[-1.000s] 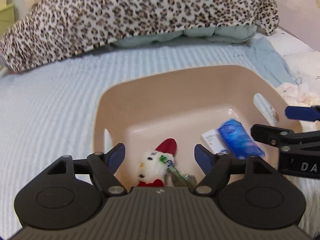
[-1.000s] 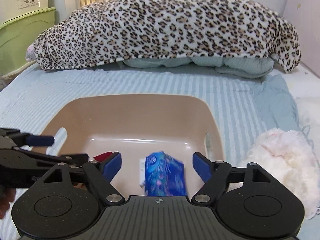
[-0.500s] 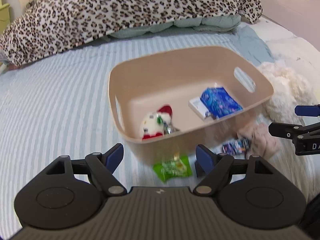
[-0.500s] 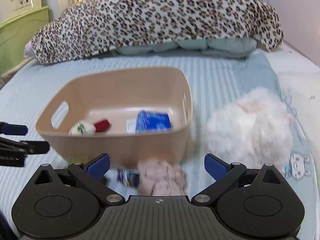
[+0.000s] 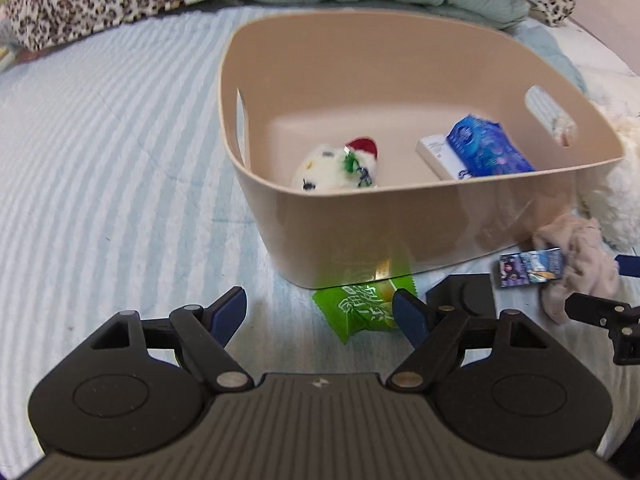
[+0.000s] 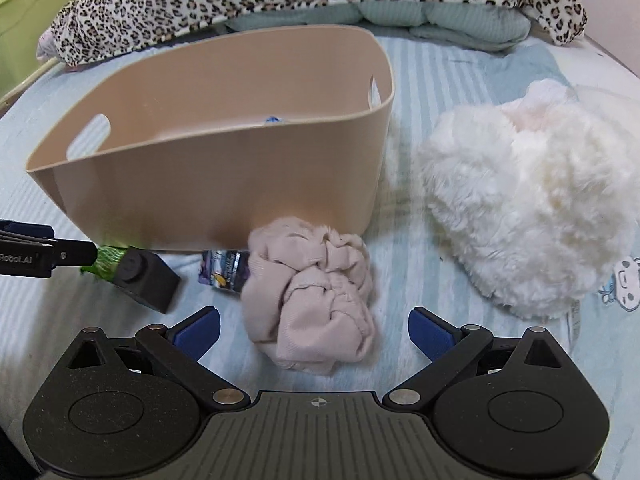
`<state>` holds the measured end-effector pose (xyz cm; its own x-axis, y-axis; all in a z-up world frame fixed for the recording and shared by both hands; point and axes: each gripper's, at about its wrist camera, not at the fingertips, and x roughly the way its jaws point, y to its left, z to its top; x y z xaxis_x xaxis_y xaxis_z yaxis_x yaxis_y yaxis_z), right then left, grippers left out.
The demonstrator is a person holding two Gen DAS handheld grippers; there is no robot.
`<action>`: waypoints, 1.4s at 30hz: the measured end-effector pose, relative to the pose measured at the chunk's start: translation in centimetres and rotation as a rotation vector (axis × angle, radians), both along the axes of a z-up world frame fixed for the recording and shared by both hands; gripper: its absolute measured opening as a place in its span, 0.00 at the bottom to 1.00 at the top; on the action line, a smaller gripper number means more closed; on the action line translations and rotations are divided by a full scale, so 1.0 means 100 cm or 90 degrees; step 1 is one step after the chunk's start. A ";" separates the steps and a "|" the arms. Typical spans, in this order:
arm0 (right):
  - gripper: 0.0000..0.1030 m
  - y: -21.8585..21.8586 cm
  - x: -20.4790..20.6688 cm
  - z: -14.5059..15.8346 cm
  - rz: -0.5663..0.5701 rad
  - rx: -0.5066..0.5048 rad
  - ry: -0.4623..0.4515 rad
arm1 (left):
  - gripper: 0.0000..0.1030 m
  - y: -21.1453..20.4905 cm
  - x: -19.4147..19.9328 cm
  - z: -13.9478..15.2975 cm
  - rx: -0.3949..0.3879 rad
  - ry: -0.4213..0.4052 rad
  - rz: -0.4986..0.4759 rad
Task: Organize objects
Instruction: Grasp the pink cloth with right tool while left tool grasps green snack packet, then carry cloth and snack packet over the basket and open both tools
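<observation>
- Left wrist view: the left tongs (image 5: 320, 308) hang spread apart and empty over the bed (image 5: 100, 168), low before the beige basket (image 5: 400, 216). A second ago they were above its inside with the plush toy between the fingers; they have pulled back and dropped.
- Inside the basket lie the plush toy (image 5: 336, 166), a blue packet (image 5: 486, 150) and a white box (image 5: 436, 154).
- The green snack bag (image 5: 362, 308) lies on the bed touching the basket's near wall, just ahead of the right finger.
- Right wrist view: the right tongs (image 6: 314, 332), also spread wide and empty, have backed away from the blue packet and now frame the pink cloth (image 6: 316, 296).
- Beside the cloth lie a small printed packet (image 6: 224, 270) and a black block (image 6: 146, 276); the white fluffy item (image 6: 528, 208) sits to its right.
- Judgement: both drops look done; bag and cloth seem the next picks.
</observation>
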<state>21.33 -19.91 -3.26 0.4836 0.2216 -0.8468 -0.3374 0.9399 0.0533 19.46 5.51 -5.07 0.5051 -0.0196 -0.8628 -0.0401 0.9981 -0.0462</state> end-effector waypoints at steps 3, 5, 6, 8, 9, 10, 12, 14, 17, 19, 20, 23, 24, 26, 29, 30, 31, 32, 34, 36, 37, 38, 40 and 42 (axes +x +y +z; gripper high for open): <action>0.96 0.001 0.006 -0.010 -0.001 -0.001 0.011 | 0.78 -0.002 0.007 -0.013 -0.008 0.023 0.002; 0.93 0.004 0.011 -0.015 0.000 -0.003 0.016 | 0.78 -0.003 0.009 -0.019 -0.014 0.028 0.001; 0.92 0.006 0.012 -0.017 0.001 -0.004 0.017 | 0.78 -0.003 0.009 -0.021 -0.016 0.030 0.002; 0.89 0.008 0.015 -0.021 0.001 -0.006 0.018 | 0.78 -0.004 0.010 -0.025 -0.015 0.031 0.003; 0.86 0.009 0.016 -0.023 0.001 -0.006 0.020 | 0.77 -0.005 0.010 -0.026 -0.017 0.028 0.002; 0.85 0.011 0.017 -0.024 0.000 -0.005 0.021 | 0.75 -0.005 0.011 -0.026 -0.020 0.024 -0.001; 0.80 0.013 0.017 -0.027 0.000 -0.002 0.022 | 0.66 -0.006 0.010 -0.026 -0.025 0.019 -0.015; 0.72 0.015 0.017 -0.029 0.003 -0.006 0.018 | 0.55 -0.007 0.010 -0.025 -0.031 0.018 -0.029; 0.60 0.016 0.014 -0.029 0.012 -0.016 0.011 | 0.38 -0.008 0.008 -0.022 -0.046 0.018 -0.048; 0.54 0.017 0.012 -0.028 0.016 -0.021 0.007 | 0.30 -0.007 0.006 -0.021 -0.048 0.018 -0.052; 0.50 0.016 0.010 -0.027 0.017 -0.020 0.006 | 0.29 -0.007 0.005 -0.021 -0.051 0.018 -0.055; 0.41 0.014 0.006 -0.024 0.014 -0.016 0.008 | 0.22 -0.003 0.003 -0.018 -0.068 0.020 -0.053; 0.38 0.014 0.005 -0.023 0.013 -0.015 0.008 | 0.22 -0.002 0.001 -0.017 -0.072 0.019 -0.051; 0.36 0.012 0.002 -0.019 0.009 -0.010 0.011 | 0.21 -0.001 -0.002 -0.014 -0.069 0.015 -0.051; 0.35 0.006 -0.005 -0.013 0.002 -0.001 0.011 | 0.21 0.000 -0.010 -0.010 -0.068 0.007 -0.058; 0.35 0.004 -0.007 -0.012 0.000 0.003 0.012 | 0.21 0.002 -0.012 -0.008 -0.072 0.005 -0.061; 0.35 0.001 -0.010 -0.010 -0.003 0.007 0.012 | 0.20 0.004 -0.015 -0.007 -0.075 0.004 -0.062; 0.35 -0.001 -0.012 -0.008 -0.005 0.010 0.011 | 0.20 0.006 -0.017 -0.004 -0.075 0.003 -0.063; 0.35 -0.005 -0.016 -0.003 -0.010 0.016 0.011 | 0.20 0.008 -0.022 0.001 -0.070 0.000 -0.066; 0.34 -0.007 -0.021 0.002 -0.013 0.023 0.008 | 0.20 0.010 -0.028 0.005 -0.065 -0.003 -0.065; 0.34 -0.008 -0.022 0.004 -0.014 0.026 0.007 | 0.20 0.012 -0.031 0.008 -0.064 -0.005 -0.063; 0.34 -0.010 -0.023 0.006 -0.015 0.031 0.004 | 0.20 0.013 -0.034 0.010 -0.063 -0.007 -0.062; 0.34 -0.012 -0.025 0.013 -0.018 0.043 -0.004 | 0.20 0.017 -0.039 0.017 -0.064 -0.013 -0.061; 0.34 -0.015 -0.026 0.019 -0.019 0.054 -0.013 | 0.20 0.017 -0.043 0.024 -0.063 -0.022 -0.063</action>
<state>18.75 -21.36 -1.34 0.5083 0.2775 -0.8152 -0.3117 0.9418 0.1263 15.12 7.25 -2.68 0.5260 -0.1550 -0.8362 0.0612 0.9876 -0.1446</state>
